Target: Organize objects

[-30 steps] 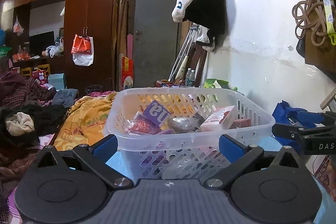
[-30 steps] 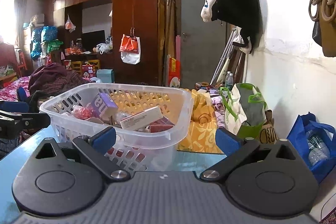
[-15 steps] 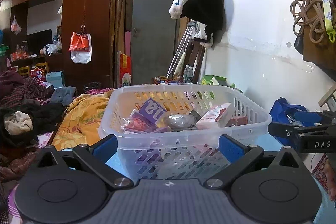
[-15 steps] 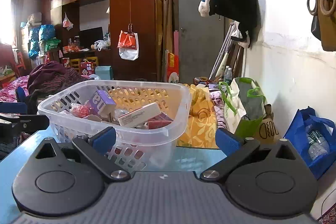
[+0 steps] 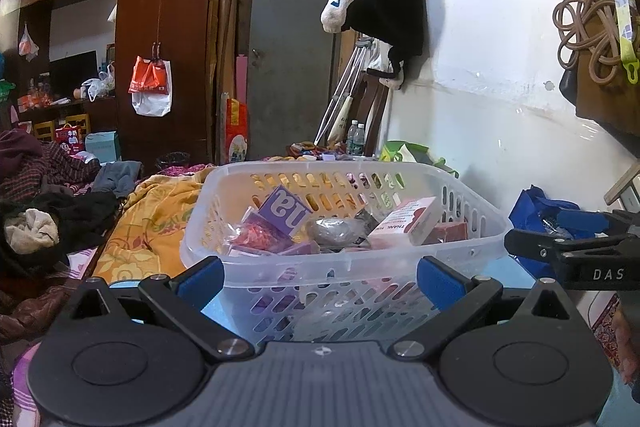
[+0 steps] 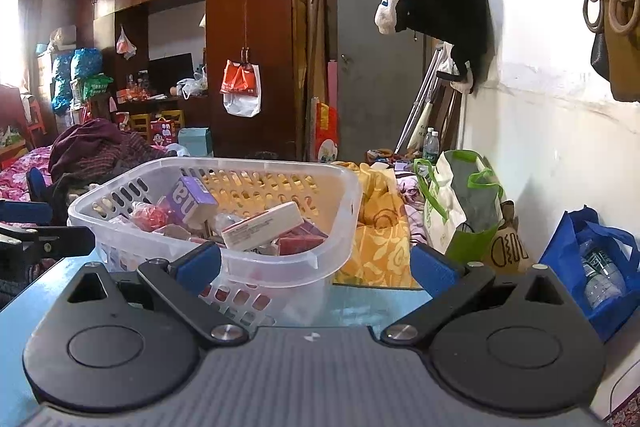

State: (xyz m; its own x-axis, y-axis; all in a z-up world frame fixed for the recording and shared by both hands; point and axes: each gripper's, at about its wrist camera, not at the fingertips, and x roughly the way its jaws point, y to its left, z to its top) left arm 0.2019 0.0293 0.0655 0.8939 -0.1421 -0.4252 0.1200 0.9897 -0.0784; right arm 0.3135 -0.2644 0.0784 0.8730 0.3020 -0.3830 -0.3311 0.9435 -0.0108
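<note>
In the left wrist view, the left gripper (image 5: 320, 273) hangs with its blue-padded fingers spread wide and empty, just before the translucent white slotted plastic basket (image 5: 280, 265) on the blue tabletop (image 5: 520, 277). A purple lettered carton (image 5: 285, 209) and a pink-and-white flat box (image 5: 406, 221) lie inside among smaller packets too jumbled to name. In the right wrist view, the right gripper (image 6: 316, 265) is likewise agape and empty, with the basket ahead to its left. The filling looks finished; next probably comes gripping the rim. The basket's floor is hidden.
</note>
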